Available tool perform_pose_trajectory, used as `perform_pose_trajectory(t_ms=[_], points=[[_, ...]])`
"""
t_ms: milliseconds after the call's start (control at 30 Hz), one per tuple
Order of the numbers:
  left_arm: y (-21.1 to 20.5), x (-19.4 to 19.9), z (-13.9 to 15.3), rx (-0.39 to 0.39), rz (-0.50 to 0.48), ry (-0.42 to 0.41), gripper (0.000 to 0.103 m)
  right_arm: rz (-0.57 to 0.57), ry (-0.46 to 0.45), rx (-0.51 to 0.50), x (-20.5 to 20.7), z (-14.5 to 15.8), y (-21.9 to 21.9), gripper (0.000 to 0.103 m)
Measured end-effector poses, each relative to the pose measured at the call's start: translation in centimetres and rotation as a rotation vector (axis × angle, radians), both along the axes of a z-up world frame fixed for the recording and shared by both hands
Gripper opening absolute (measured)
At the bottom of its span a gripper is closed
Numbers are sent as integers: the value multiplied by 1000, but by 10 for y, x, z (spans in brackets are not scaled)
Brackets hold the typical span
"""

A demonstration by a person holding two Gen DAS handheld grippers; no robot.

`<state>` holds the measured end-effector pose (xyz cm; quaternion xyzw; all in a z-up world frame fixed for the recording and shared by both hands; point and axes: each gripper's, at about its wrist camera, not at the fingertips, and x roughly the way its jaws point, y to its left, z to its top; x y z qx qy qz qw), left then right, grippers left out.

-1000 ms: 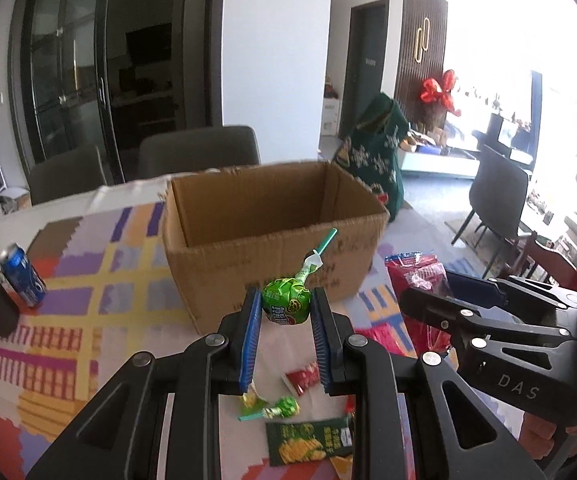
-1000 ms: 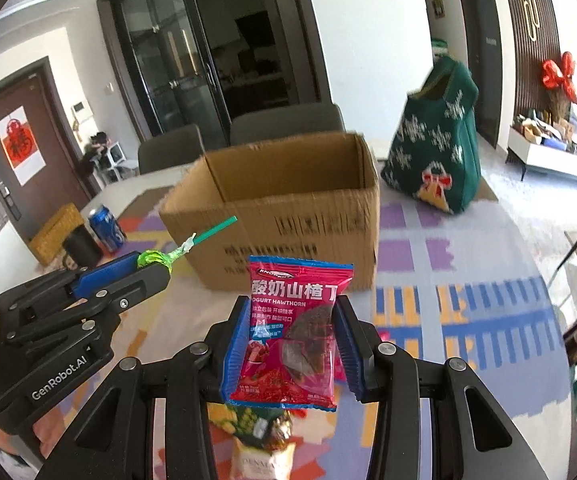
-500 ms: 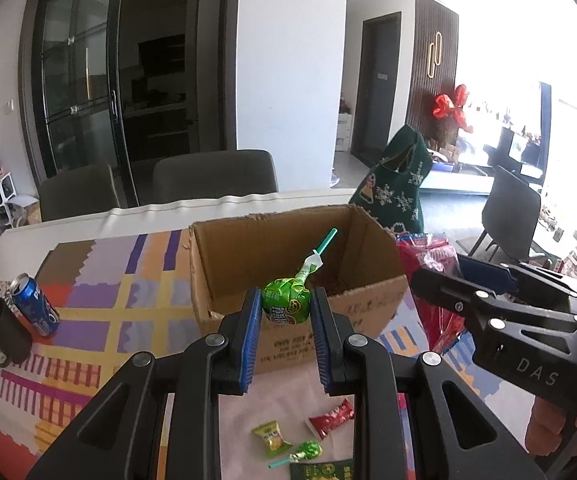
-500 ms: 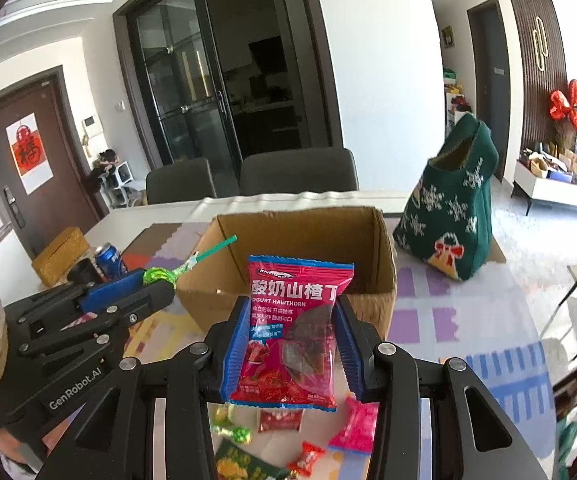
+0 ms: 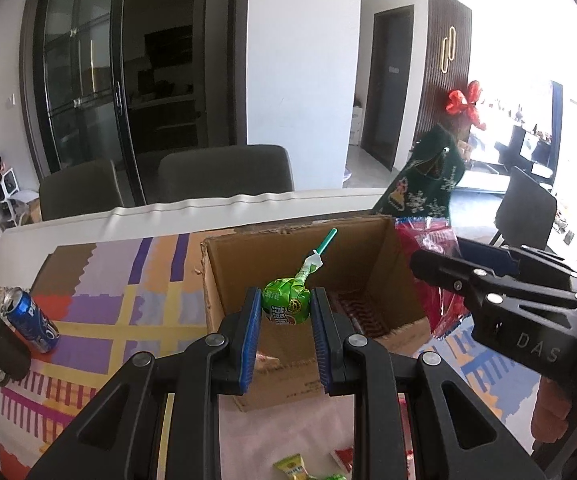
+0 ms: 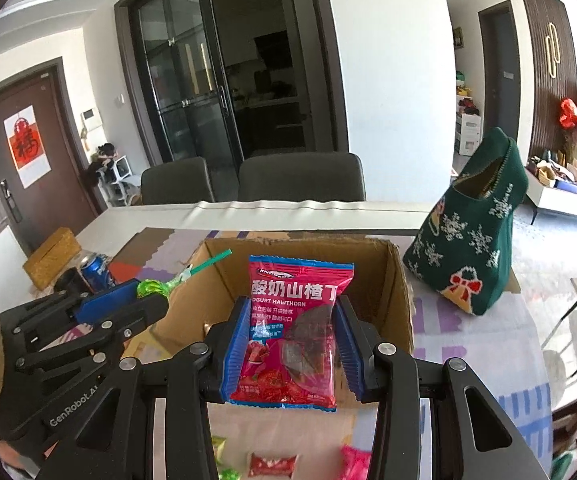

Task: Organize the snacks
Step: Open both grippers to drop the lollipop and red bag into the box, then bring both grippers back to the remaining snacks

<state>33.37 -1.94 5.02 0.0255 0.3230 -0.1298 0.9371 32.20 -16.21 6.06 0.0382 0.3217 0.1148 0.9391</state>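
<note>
You had the left gripper (image 5: 284, 312) clamped on the green lollipop (image 5: 286, 306) and the right gripper (image 6: 290, 340) clamped on the yogurt hawthorn packet (image 6: 294, 328), both poised at the cardboard box (image 6: 398, 280), so you did well to clear its rim before letting go.

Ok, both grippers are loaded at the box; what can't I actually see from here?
- Cardboard box floor: left wrist view, mostly hidden by left gripper and lollipop.
- Same floor, right wrist view: hawthorn packet in right gripper blocks it.
- Loose snacks: cut off at bottom edge.
</note>
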Motion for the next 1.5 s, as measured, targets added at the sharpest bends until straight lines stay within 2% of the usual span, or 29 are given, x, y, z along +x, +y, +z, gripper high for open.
perform_pose_trajectory(t_ms=[300, 333, 400, 433, 467, 533, 633, 1100, 1500], points=[[2, 29, -12, 16, 21, 20, 27, -9, 20, -28, 42, -11, 2, 42], [2, 30, -13, 23, 27, 16, 36, -9, 20, -30, 45, -12, 2, 43], [3, 29, -12, 25, 28, 4, 47, -21, 14, -40, 49, -13, 2, 46], [3, 27, -11, 31, 31, -5, 47, -24, 10, -52, 50, -14, 2, 53], [3, 25, -11, 37, 33, -6, 47, -28, 3, -66, 49, -14, 3, 56], [3, 22, -11, 40, 36, -7, 49, -37, -17, -86, 43, -14, 4, 57], [4, 12, -9, 34, 40, 2, 54, -24, -13, -63, 33, -13, 4, 57], [7, -50, 13, 28, 23, -47, 57, -9, -38, -18, -30, 0, -1, 57], [3, -90, -3, 5, -10, 4, 57, 0, 3, -16, -74, -10, -1, 57]])
